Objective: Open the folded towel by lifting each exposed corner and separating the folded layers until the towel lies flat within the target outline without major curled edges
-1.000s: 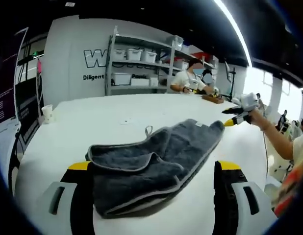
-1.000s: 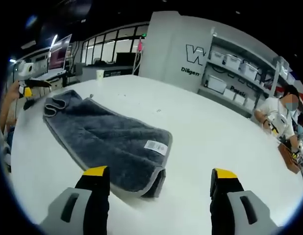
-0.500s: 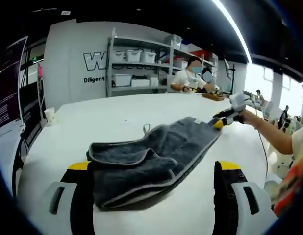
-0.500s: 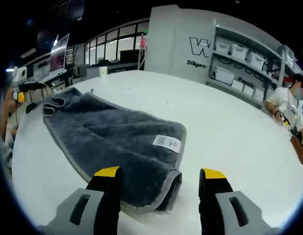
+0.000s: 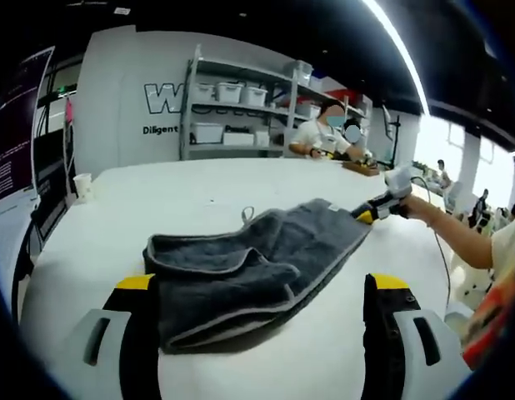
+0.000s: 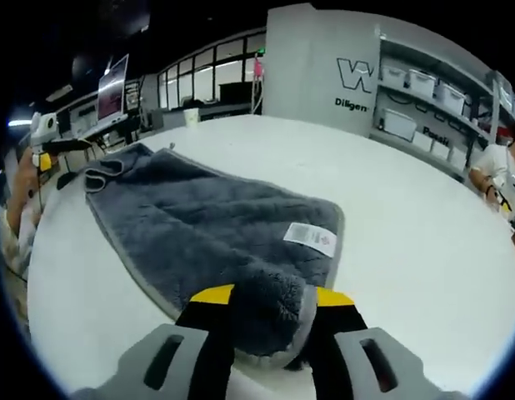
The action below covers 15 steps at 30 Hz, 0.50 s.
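A grey towel (image 5: 253, 271) lay on a white table (image 5: 174, 196), still folded, its top layer doubled back in a soft roll along the end nearest the left gripper (image 5: 262, 287). That gripper's jaws stood wide apart, one on each side of the folded end, touching nothing. A small loop (image 5: 247, 216) stood up from the towel's long edge. At the far corner, in the left gripper view, the right gripper (image 5: 376, 208) met the towel, with a hand (image 5: 412, 207) behind it.

In the right gripper view the right gripper (image 6: 266, 308) was drawn narrow, its yellow-tipped jaws pressed on the bunched near corner of the towel (image 6: 216, 237), which bulged up between them. A white label (image 6: 311, 237) lay on the nap just beyond the pinched corner. The pale border ran down both long sides to the far end, where the fabric curled over near the left gripper (image 6: 47, 154).

Behind the table stood a shelf rack (image 5: 241, 104) with white bins before a grey wall. A person in white (image 5: 322, 137) sat at the table's far side. A paper cup (image 5: 82, 185) stood near the table's edge
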Each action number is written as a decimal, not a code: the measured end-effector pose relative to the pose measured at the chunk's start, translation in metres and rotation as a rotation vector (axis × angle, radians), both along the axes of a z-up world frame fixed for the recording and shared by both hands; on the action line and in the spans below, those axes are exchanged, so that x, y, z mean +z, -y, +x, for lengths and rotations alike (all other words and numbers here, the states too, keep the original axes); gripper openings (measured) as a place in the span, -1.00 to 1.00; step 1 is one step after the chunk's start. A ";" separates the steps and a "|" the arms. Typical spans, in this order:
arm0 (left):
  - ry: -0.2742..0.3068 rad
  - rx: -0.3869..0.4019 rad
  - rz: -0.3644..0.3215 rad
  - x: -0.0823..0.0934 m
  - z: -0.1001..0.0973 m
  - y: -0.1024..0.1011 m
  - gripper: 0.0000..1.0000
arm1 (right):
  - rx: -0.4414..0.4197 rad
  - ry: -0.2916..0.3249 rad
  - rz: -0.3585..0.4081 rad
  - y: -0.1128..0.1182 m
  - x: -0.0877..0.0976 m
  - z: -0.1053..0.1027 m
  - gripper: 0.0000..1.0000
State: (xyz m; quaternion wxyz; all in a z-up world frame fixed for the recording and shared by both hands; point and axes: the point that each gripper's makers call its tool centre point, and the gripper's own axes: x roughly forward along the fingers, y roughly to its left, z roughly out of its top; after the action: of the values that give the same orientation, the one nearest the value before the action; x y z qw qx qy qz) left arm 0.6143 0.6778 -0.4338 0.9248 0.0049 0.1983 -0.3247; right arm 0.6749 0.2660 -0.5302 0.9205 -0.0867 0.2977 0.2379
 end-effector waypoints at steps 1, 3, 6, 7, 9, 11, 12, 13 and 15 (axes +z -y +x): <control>-0.003 0.001 -0.004 0.000 0.000 0.000 0.99 | 0.005 -0.003 0.011 -0.002 0.000 -0.001 -0.59; -0.005 0.004 -0.006 -0.001 -0.001 0.000 0.99 | 0.009 -0.008 0.027 -0.004 -0.001 -0.003 -0.62; -0.003 0.008 -0.010 0.000 -0.001 -0.002 0.99 | -0.010 -0.034 0.087 -0.004 -0.003 -0.005 -0.70; -0.003 0.009 -0.010 0.000 -0.002 -0.003 0.99 | -0.006 -0.031 0.086 -0.004 -0.003 -0.005 -0.73; -0.005 0.011 -0.006 0.000 -0.002 -0.004 0.99 | 0.003 -0.021 0.085 -0.007 -0.003 -0.008 -0.77; -0.010 0.015 -0.001 -0.001 -0.003 -0.004 0.99 | 0.010 -0.014 0.078 -0.007 -0.002 -0.009 -0.81; -0.014 0.021 0.005 -0.002 -0.002 -0.005 0.99 | 0.009 -0.014 0.078 -0.007 -0.002 -0.009 -0.82; -0.014 0.023 0.015 -0.003 -0.002 -0.006 0.99 | 0.007 -0.017 0.076 -0.007 -0.002 -0.010 -0.83; -0.015 0.023 0.017 -0.004 -0.002 -0.006 0.99 | 0.013 -0.019 0.065 -0.007 -0.002 -0.013 -0.84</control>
State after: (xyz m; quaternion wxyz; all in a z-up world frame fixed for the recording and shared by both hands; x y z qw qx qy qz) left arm 0.6120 0.6842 -0.4382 0.9269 0.0081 0.2082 -0.3121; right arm 0.6620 0.2728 -0.5319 0.9184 -0.0563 0.2980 0.2540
